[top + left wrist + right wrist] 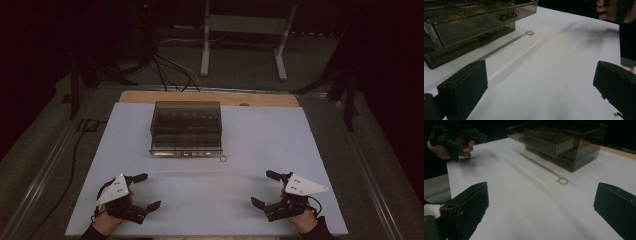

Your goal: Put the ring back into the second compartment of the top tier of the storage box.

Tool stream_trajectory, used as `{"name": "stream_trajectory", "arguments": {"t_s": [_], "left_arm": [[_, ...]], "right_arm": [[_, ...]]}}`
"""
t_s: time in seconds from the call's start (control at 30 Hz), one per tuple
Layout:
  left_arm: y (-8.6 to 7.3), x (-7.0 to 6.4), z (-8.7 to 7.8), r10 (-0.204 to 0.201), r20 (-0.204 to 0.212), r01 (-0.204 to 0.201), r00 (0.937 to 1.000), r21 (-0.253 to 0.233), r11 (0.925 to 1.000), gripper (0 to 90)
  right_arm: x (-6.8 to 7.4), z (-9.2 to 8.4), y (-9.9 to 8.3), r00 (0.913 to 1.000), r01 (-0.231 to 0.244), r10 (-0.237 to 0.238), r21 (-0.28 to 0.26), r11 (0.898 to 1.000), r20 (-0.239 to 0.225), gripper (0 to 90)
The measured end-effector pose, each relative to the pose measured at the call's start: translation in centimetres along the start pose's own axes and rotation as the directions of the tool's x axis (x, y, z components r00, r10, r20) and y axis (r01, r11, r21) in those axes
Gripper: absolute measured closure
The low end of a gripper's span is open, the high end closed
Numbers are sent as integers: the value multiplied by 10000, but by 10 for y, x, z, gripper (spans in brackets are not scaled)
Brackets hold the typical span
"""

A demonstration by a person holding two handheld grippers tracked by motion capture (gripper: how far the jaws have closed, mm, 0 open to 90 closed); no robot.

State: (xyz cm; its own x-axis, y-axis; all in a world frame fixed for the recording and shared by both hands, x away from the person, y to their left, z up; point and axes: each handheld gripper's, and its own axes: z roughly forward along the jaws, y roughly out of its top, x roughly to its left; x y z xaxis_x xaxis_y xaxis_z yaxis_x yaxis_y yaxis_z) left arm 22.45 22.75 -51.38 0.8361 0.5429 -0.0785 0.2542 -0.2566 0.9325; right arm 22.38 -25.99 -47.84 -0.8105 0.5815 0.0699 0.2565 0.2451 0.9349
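Note:
A smoky transparent drawer box (186, 128) stands at the back middle of the white table (210, 185); its drawers with small knobs face me (474, 22) (559, 141). A small pinkish ring (223, 159) lies on the table just in front of the box's right corner (529, 33) (562, 180). My left gripper (148, 190) rests near the front left, open and holding nothing (541, 87). My right gripper (262, 188) sits near the front right, open with nothing between its jaws (541, 207).
A wooden strip (210, 97) edges the table's back. Beyond it stand a white frame's legs (205, 55) and cables (175, 75) on the floor. Dark stands flank both sides. A faint crease runs across the table sheet.

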Motion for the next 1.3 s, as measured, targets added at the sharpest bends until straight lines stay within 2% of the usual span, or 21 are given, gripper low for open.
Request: {"name": "stream_trajectory", "arguments": {"t_s": [0.13,0.37,0.77,1.3], "left_arm": [[0,-1,1,45,35,-45,10000,26,10000,6],[0,0,0,38,-16,-38,10000,-21,10000,6],[-1,-1,2,18,83,-19,10000,52,10000,6],[0,0,1,-2,159,2,9999,9,10000,6]], "right_arm": [[-2,1,5,9999,42,-41,-67,10000,150,0],[-4,3,10,9998,115,-112,-173,9998,154,0],[-10,18,21,9989,147,-143,-90,9999,440,0],[-18,40,32,9992,114,-111,-76,9999,379,0]]}}
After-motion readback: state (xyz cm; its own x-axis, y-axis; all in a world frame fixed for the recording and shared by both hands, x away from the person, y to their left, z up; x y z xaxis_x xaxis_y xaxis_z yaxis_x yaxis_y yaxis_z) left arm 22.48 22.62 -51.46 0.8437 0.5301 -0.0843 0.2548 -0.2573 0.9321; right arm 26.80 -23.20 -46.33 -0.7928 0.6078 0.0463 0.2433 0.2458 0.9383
